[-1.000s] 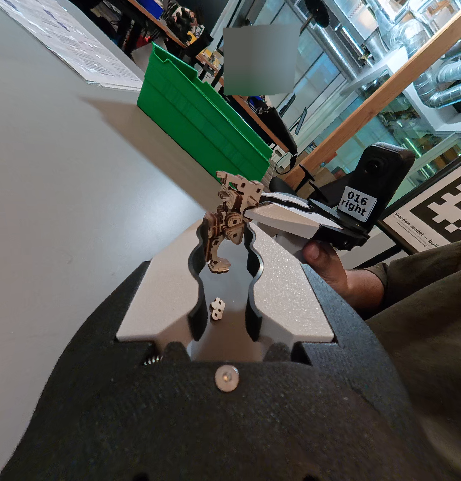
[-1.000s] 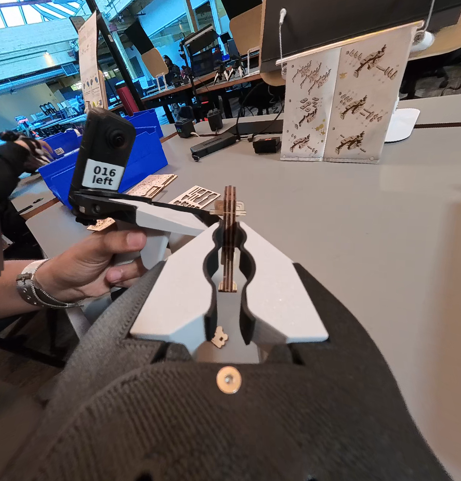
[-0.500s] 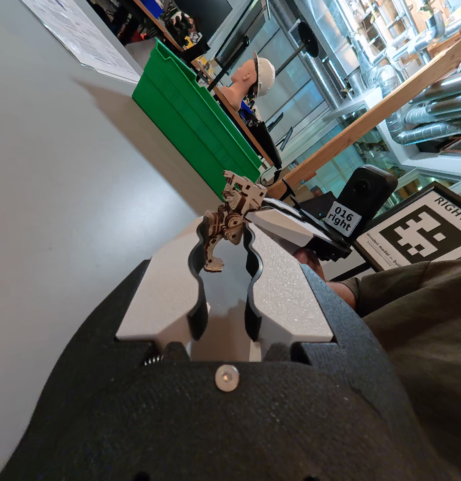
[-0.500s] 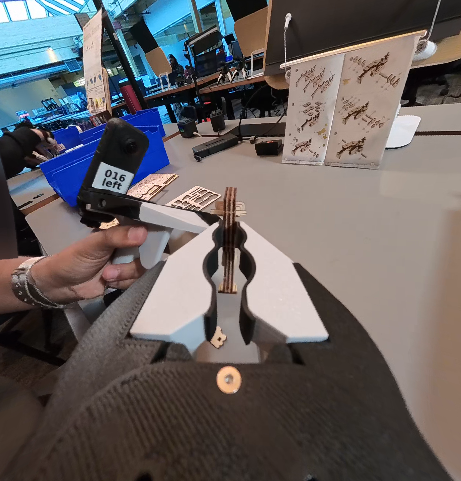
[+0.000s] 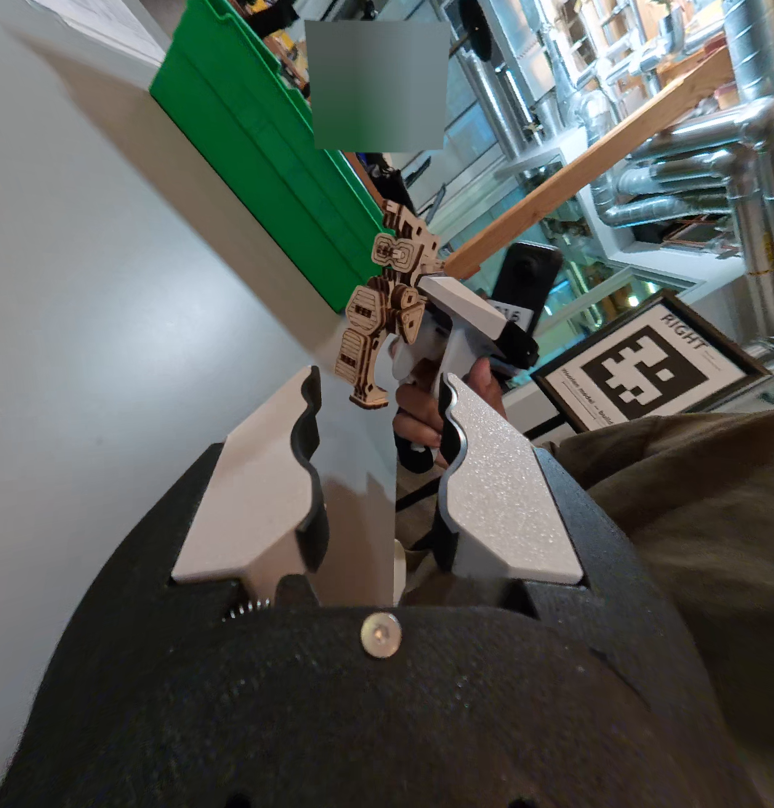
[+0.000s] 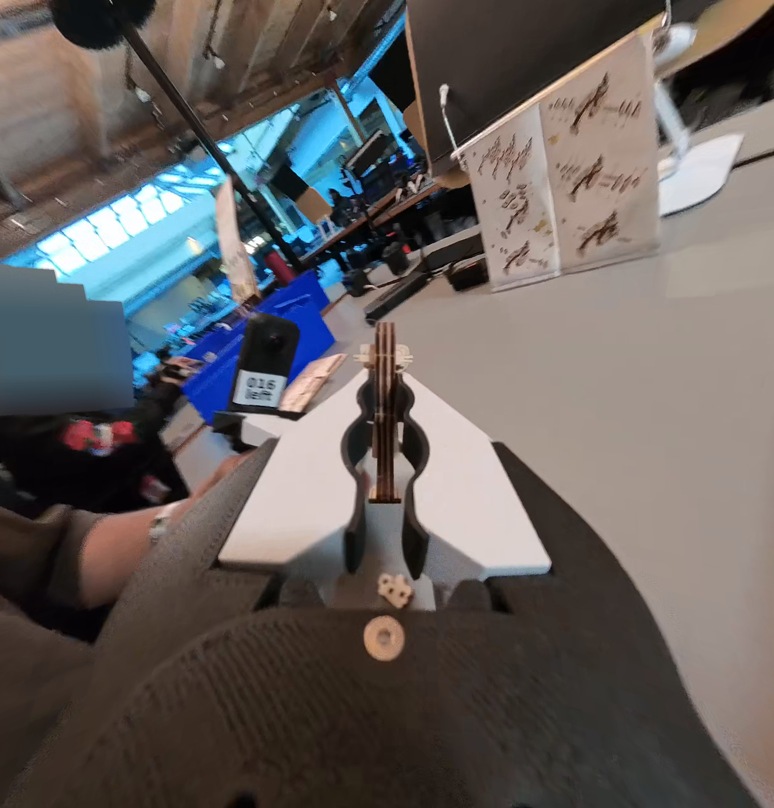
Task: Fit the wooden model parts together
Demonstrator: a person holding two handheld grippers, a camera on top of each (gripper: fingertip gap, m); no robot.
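The wooden model (image 5: pixel 376 332), a small layered figure with a leg and foot, hangs in the air just ahead of my left gripper (image 5: pixel 378 376). The left jaws stand wide open and hold nothing. My right gripper (image 6: pixel 385 376) is shut on the wooden model (image 6: pixel 384 419), which shows edge-on between its fingers. In the left wrist view the right gripper (image 5: pixel 424 288) grips the model from the right side. A small loose wooden piece (image 6: pixel 394 590) lies on the table under the base of the right fingers. The left gripper (image 6: pixel 254 424) shows low at the left in the right wrist view.
A green bin (image 5: pixel 254 144) stands on the grey table (image 5: pixel 92 306) beyond the model. A blue bin (image 6: pixel 297 332), wooden part sheets (image 6: pixel 315 384) and standing instruction sheets (image 6: pixel 564 210) are farther off. A framed marker sign (image 5: pixel 638 376) and the person's sleeve (image 5: pixel 682 524) are at the right. The left gripper's tips are roughly 5 cm from the right gripper's. My left gripper's tips are some 9 cm from the small loose wooden piece (image 6: pixel 394 590).
My left gripper has opened, let go of the model's leg and drawn back a little. The right gripper still holds the model and has tilted upward.
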